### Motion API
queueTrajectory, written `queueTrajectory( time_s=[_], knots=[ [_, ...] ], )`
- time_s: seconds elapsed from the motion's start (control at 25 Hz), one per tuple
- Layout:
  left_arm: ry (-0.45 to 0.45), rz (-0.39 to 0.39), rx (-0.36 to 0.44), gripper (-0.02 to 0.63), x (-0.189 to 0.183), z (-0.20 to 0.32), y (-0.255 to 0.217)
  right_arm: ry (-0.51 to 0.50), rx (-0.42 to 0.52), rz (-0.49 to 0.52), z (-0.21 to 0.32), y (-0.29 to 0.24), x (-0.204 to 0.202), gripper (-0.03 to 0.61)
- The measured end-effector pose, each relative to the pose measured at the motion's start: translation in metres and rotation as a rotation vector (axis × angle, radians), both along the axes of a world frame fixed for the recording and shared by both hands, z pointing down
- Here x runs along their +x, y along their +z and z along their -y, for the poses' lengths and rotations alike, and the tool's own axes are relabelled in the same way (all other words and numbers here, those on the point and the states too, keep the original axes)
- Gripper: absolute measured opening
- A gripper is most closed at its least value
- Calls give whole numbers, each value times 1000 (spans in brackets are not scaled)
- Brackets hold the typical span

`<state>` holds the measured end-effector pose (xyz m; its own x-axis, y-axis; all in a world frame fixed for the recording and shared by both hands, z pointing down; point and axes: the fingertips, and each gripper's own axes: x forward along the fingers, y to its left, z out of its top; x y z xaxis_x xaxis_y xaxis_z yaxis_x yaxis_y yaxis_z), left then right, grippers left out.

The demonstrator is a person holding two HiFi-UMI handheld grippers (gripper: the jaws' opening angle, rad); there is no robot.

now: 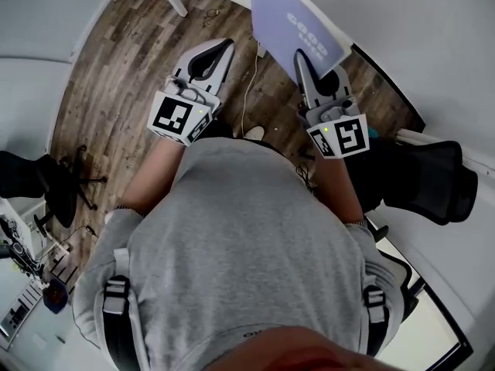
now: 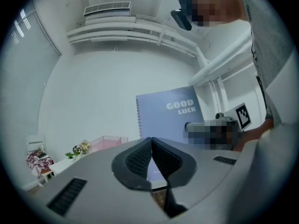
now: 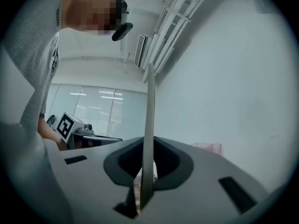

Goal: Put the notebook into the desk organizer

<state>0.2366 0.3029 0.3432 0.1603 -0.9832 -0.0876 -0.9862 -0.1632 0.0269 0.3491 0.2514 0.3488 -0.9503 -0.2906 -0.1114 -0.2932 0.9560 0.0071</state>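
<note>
One lavender spiral-bound notebook (image 1: 298,22), "GOOD LUCK" printed on its cover, is up in the air. The right claw (image 3: 148,143) is narrowed onto its lower edge. The right gripper view shows it edge-on, a thin upright blade pinched between the two pads. It rests on nothing. In the head view it hangs over the wood-plank floor (image 1: 131,76), ahead of the person's chest, with its far end near the rim of a white surface (image 1: 418,29). The left claw (image 2: 152,141) has its jaws pressed together with nothing between them, and is held beside the notebook without touching it.

The step in hand appears to be the carry: the notebook is lifted but not yet at its destination. The likely target is the clear pink desk organizer (image 2: 108,141). It stands on a far surface (image 2: 60,164) well apart from the notebook, near a small bunch of flowers (image 2: 80,148). The next move probably calls for bringing the notebook over the organizer, keeping it upright, lining its lower edge with a compartment and lowering it before the pads let go.

Around this are plain white walls, a ceiling air-conditioning unit (image 2: 107,7) and a black office chair (image 1: 433,180) at the person's right.
</note>
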Motion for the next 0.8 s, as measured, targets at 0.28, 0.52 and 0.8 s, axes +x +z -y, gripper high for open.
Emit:
queueTrajectory(
  time_s=[0.28, 0.52, 0.8],
  knots=[
    [-4, -1, 1, 21, -5, 8, -7, -3, -4, -7, 8, -3, -5, 40],
    [-19, 12, -6, 21, -6, 13, -8, -15, -9, -1, 13, -5, -6, 40],
    [-44, 26, -22, 21, -18, 15, -4, -28, -31, 7, 24, 2, -18, 40]
  ],
)
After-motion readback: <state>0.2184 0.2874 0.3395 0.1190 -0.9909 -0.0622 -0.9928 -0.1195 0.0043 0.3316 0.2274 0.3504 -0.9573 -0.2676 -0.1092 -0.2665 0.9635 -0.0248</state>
